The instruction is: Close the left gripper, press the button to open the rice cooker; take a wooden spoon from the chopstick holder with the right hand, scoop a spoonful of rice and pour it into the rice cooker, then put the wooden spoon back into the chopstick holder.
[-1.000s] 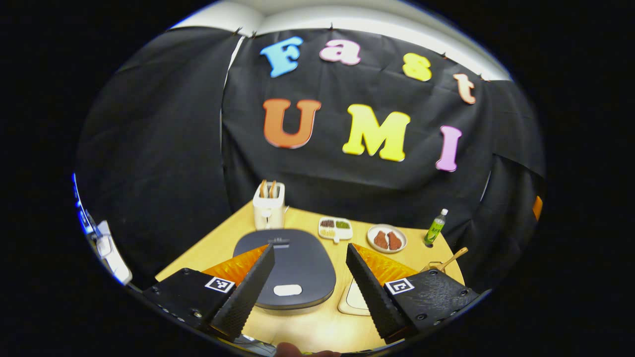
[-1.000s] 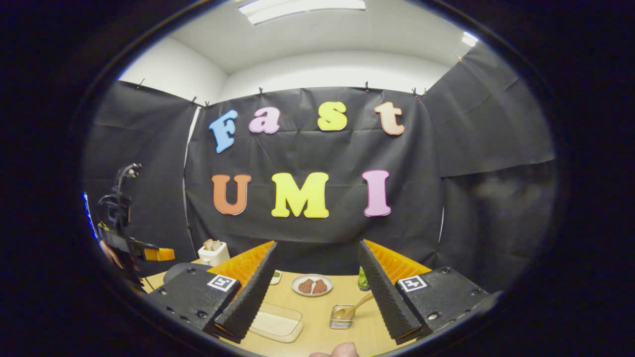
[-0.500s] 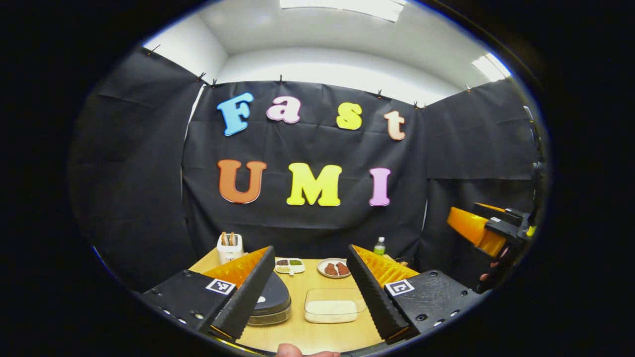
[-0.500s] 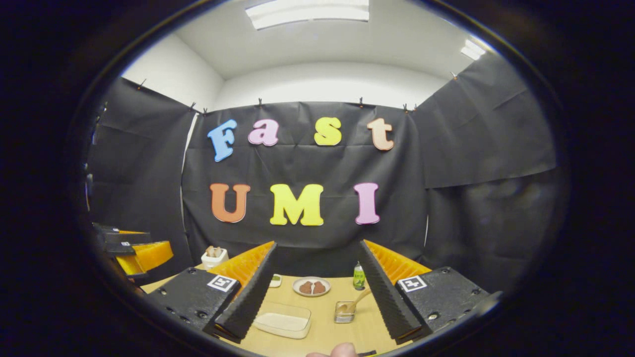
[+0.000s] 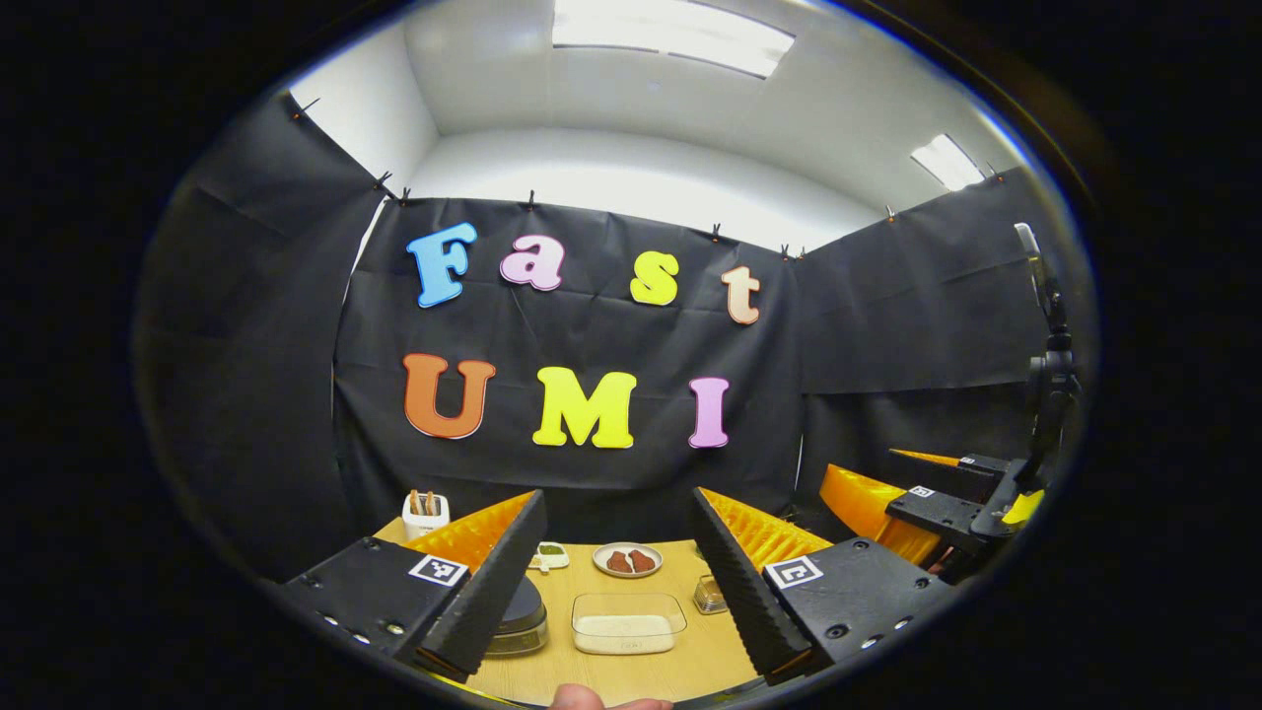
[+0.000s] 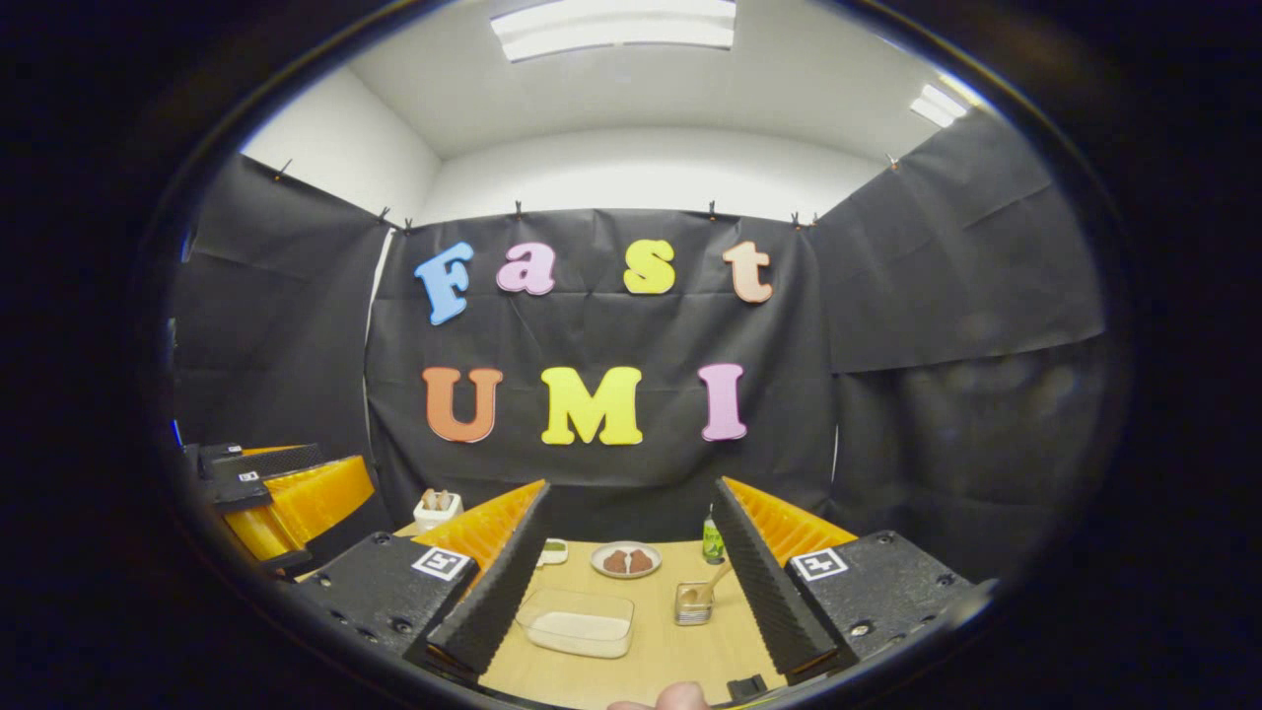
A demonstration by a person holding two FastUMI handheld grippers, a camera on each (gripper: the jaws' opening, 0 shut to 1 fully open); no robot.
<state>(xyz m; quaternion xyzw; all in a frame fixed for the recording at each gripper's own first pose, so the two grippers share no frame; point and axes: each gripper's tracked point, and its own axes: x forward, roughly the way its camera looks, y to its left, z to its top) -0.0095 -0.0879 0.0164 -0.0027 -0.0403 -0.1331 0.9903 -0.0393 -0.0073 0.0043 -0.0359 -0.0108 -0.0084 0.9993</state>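
My left gripper (image 5: 617,498) is held open and empty, back from the wooden table (image 5: 680,663). The dark rice cooker (image 5: 520,613) with its lid down peeks out beside the near-left finger. A clear box of rice (image 5: 628,623) stands in the middle, and the small chopstick holder (image 5: 707,595) is half hidden by the other finger. My right gripper (image 6: 631,485) is also open and empty. In its view the wooden spoon (image 6: 714,584) leans in the chopstick holder (image 6: 693,604), right of the rice box (image 6: 577,623).
At the table's back stand a white toaster (image 6: 437,508), a small divided dish (image 5: 549,557), a plate of meat (image 6: 626,559) and a green bottle (image 6: 709,540). The right gripper (image 5: 917,503) shows far right in the left gripper view; the left gripper (image 6: 286,490) shows far left in the right one.
The left gripper has pulled back and tilted up from close above the rice cooker, so the table looks small and far. The right gripper has drawn back slightly. Both stayed open.
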